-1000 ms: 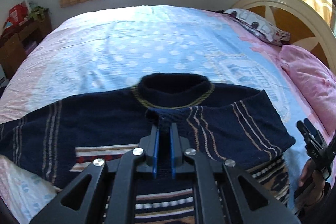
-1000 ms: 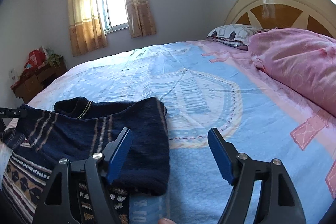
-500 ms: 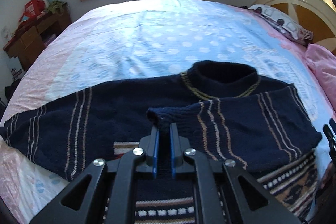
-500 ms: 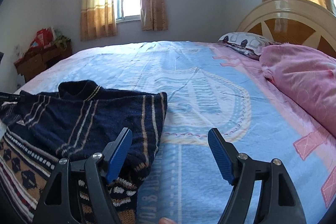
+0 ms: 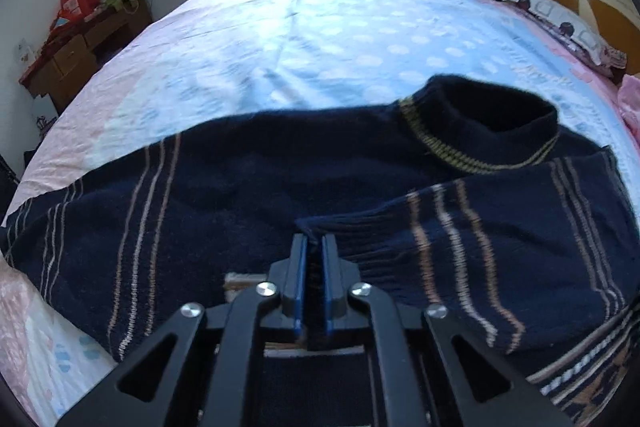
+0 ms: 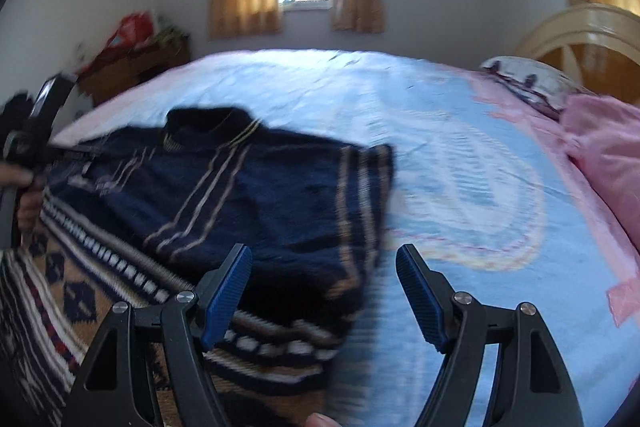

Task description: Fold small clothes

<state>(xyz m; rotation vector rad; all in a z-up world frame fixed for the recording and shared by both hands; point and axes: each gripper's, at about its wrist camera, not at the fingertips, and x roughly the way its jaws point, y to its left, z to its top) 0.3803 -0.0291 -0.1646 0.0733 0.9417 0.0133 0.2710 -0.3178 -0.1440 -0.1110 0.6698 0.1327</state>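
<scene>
Pinching the sleeve cuff of the navy sweater in my left gripper, jaws clamped tight on the knit. Sweater lies flat on the bed, that sleeve folded across its chest. My right gripper hovers jaws wide apart, empty, over the sweater's edge.

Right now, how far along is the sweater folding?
Early. One sleeve already lies folded across the sweater; the left gripper is shut on its cuff. The other sleeve remains spread out on the bed. The right gripper is open, empty.
</scene>
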